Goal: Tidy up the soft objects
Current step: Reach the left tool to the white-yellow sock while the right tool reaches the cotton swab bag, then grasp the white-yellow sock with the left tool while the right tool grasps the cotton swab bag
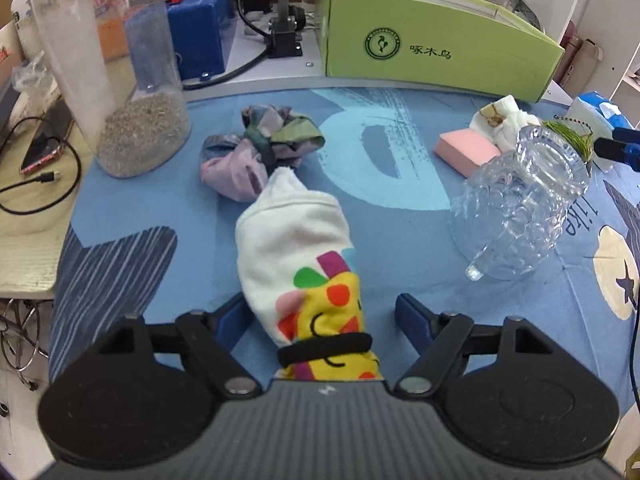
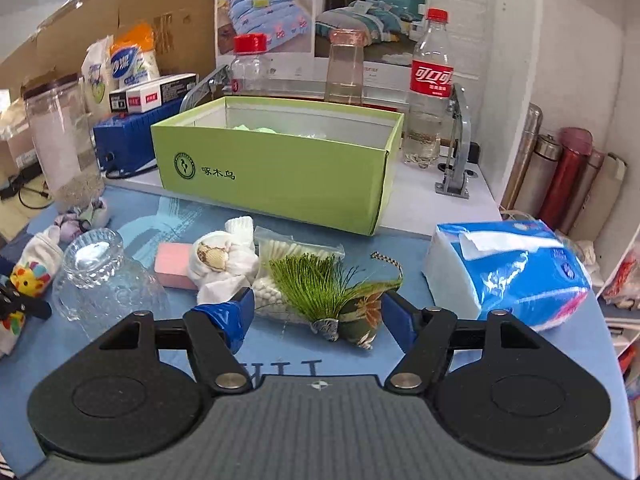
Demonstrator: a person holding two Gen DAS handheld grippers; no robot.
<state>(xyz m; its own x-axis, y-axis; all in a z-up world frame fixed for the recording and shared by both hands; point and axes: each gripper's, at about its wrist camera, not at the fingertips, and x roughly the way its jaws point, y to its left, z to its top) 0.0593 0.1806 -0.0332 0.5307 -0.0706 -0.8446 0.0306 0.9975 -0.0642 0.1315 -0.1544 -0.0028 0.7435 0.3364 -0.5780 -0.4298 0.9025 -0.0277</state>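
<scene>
Both grippers over the blue cloth, jaws apart, nothing gripped.

My left gripper (image 1: 322,316) stands with its jaws well apart astride the white sock (image 1: 298,256), the one with the yellow printed end and a black band; the left finger (image 1: 230,320) looks to be at the sock's edge, though I cannot tell if it touches, and the right finger is clear of it. Just beyond the sock lies a knotted purple bundle (image 1: 256,156). My right gripper (image 2: 318,312) is likewise wide open around the green tassel (image 2: 316,284), pads off it. The tassel lies on a bag of swabs (image 2: 288,256), beside a white rag (image 2: 224,264) and pink sponge (image 2: 176,264). An upturned glass mug (image 2: 100,272) sits left of these. The green box (image 2: 276,168) stands open behind, pale green material inside.
</scene>
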